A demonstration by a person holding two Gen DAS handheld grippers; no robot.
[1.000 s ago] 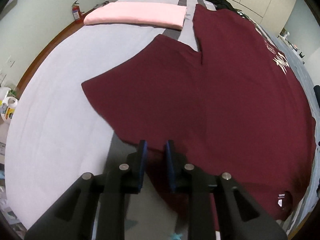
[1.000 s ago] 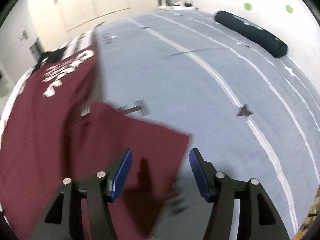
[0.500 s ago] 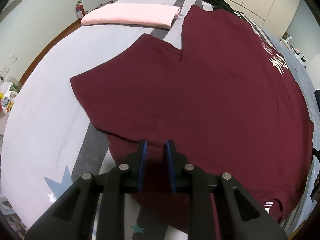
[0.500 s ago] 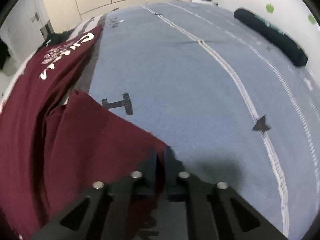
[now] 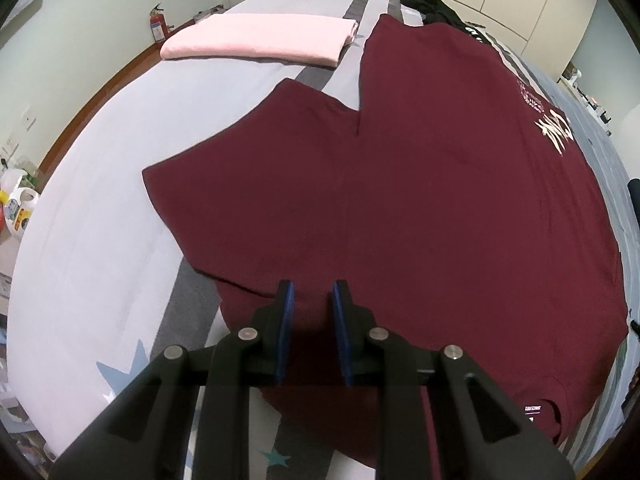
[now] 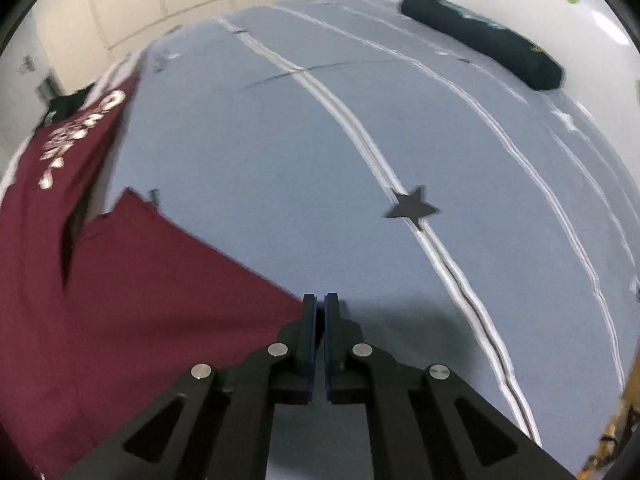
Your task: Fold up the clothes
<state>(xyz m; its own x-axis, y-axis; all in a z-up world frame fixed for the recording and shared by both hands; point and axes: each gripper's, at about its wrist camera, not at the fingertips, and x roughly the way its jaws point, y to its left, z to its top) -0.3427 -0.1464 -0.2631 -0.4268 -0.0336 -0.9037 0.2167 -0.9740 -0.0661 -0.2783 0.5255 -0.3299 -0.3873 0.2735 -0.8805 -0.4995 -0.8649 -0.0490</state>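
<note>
Maroon shirt (image 5: 420, 200) spread on bed (image 5: 88, 240), left gripper (image 5: 311, 294) parted slightly above its shoulder, grip unclear, folded pink garment (image 5: 260, 40) beyond, right-wrist view alone shows right gripper (image 6: 320, 302) clamped on sleeve corner (image 6: 224, 288), dark bolster (image 6: 480, 40) far beyond.

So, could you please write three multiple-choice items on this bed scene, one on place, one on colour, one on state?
1. Where is the folded pink garment?
A. beyond the maroon T-shirt's sleeve
B. on the floor
C. between the left tool's pads

2. What colour is the T-shirt?
A. green
B. maroon
C. white

3. How is the right tool?
A. wide open
B. shut on the T-shirt's sleeve corner
C. shut on a pillow

Key: A, it lies far up the bed; B, dark red cloth; B, the pads pinch the corner.
</note>
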